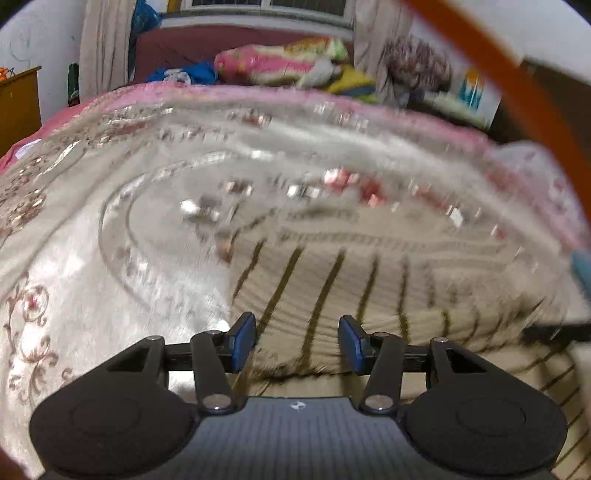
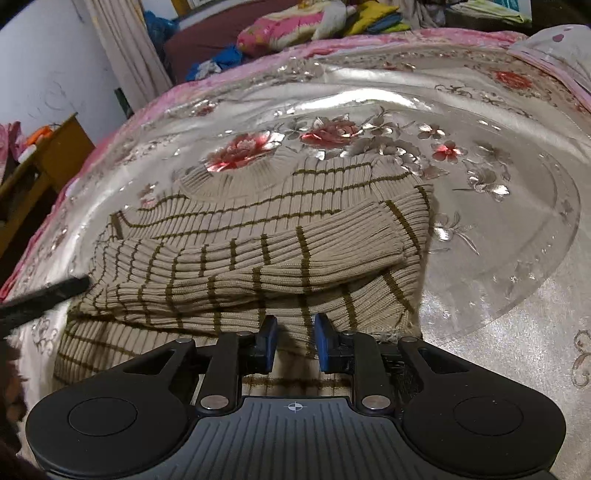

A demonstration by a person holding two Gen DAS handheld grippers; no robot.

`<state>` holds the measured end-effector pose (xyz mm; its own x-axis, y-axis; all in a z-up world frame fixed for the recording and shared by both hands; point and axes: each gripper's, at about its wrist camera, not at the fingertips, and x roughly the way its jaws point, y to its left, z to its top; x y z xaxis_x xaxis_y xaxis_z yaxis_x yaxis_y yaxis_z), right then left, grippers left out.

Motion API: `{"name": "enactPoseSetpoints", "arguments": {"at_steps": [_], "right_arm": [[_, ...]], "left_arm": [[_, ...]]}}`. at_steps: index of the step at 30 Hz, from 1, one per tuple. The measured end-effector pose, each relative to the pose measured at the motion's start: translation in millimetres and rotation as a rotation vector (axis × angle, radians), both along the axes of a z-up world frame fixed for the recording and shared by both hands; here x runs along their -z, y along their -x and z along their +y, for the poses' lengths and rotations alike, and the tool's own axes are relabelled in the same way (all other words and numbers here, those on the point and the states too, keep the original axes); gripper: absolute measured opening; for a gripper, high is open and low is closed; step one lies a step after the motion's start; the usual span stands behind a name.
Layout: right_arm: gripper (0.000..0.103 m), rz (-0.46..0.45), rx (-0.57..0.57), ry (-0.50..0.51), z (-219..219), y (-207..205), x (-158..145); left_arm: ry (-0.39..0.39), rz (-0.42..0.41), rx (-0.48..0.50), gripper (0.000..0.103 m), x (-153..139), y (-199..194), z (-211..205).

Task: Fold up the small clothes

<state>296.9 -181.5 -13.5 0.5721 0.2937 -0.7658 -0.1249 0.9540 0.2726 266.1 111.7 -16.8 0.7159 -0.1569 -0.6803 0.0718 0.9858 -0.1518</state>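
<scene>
A beige ribbed sweater (image 2: 258, 240) with thin olive stripes lies on the bed. Its sleeves are folded across its body. My right gripper (image 2: 295, 343) hovers at the near hem with its jaws a narrow gap apart. The knit shows behind that gap and the pads do not press on it. In the blurred left wrist view the sweater (image 1: 332, 266) spreads ahead and to the right. My left gripper (image 1: 297, 343) stands open above its near left part with nothing between its fingers.
A shiny cream bedspread (image 2: 480, 92) with red flowers and a pink border covers the bed. Bright bedding (image 2: 280, 29) is heaped behind it and a wooden cabinet (image 2: 48, 162) stands on the left. A dark blurred bar (image 2: 44, 295) enters from the left edge. An orange strap (image 1: 517, 85) crosses the top right.
</scene>
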Motion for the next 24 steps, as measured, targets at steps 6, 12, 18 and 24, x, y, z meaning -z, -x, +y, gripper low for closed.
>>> {"name": "enactPoseSetpoints", "arguments": {"at_steps": [6, 12, 18, 24], "right_arm": [[0.023, 0.008, -0.015, 0.009, -3.3, 5.9, -2.6], [0.025, -0.058, -0.033, -0.010, 2.9, 16.6, -28.0], [0.025, -0.099, -0.173, -0.092, 65.0, -16.0, -49.7], [0.025, -0.035, -0.303, -0.181, 147.7, -70.1, -35.3]], "left_arm": [[-0.055, 0.025, 0.017, 0.055, -5.0, 14.1, 6.7], [0.049, -0.047, -0.004, 0.055, -25.8, 16.6, 11.9], [0.004, -0.020, 0.002, 0.055, -0.1, 12.4, -5.0], [0.044, -0.027, -0.002, 0.055, 3.3, 14.1, 5.2]]}}
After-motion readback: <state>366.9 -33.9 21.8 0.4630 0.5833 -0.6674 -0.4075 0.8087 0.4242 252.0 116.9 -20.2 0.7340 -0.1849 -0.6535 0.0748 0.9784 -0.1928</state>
